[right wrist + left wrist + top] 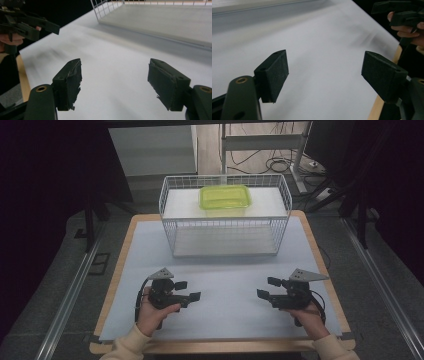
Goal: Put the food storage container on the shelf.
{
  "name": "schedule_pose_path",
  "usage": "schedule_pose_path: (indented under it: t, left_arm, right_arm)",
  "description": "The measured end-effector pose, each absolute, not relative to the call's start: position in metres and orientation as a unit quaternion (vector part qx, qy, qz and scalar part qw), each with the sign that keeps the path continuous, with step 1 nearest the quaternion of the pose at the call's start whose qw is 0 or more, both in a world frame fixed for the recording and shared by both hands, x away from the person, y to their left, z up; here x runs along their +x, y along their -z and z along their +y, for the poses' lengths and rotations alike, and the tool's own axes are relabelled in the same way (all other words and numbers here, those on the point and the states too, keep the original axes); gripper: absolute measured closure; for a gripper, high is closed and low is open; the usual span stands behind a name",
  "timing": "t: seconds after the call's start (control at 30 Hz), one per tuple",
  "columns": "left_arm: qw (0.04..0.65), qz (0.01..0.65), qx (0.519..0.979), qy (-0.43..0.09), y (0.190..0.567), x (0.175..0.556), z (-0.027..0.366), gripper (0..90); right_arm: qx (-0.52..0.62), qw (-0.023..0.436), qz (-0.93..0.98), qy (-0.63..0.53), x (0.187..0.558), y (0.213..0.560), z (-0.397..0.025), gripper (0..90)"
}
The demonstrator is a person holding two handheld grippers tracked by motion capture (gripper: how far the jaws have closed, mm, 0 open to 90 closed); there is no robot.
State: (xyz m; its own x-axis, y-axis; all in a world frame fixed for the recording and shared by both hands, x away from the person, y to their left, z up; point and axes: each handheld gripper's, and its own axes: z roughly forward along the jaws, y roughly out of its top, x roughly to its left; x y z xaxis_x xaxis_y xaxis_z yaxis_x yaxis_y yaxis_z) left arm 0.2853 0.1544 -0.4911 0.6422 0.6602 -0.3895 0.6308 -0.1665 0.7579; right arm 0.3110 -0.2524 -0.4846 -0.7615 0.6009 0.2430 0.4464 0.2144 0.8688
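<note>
At the left of the high view, the person's left hand (150, 312) holds the left hand-held gripper (191, 290) low over the pale sheet (225, 275) that covers the tabletop (120, 270), its jaws pointing toward the middle of the sheet. In the left gripper view this hand-held gripper (325, 72) has its two black jaws spread wide with nothing between them, only bare sheet beneath, and the other hand shows far off at the top right corner. Farther back, in the middle of the high view, a white wire basket (170, 227) stands on the far part of the sheet, well apart from both hands. Inside it, on a white upper shelf, sits a green lidded container (225, 198), upright and near the centre of the basket. At the right, the right hand (307, 317) holds the right hand-held gripper (266, 288), its jaws turned inward to face the left one across a bare stretch of sheet. In the right gripper view this hand-held gripper (114, 75) is likewise spread open and empty, with the basket's lower edge (150, 32) at the upper right.
</note>
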Motion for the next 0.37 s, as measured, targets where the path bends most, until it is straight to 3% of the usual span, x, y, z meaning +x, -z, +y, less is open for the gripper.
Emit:
schedule_pose_path:
  t: [0.37]
  left_arm:
    - [0.488,0.429,0.76,-0.011,0.4975,0.2871,0.1596,21.2]
  right_arm:
    - [0.339,0.095,0.763,-0.541,0.3107,0.4878,-0.2552,27.4]
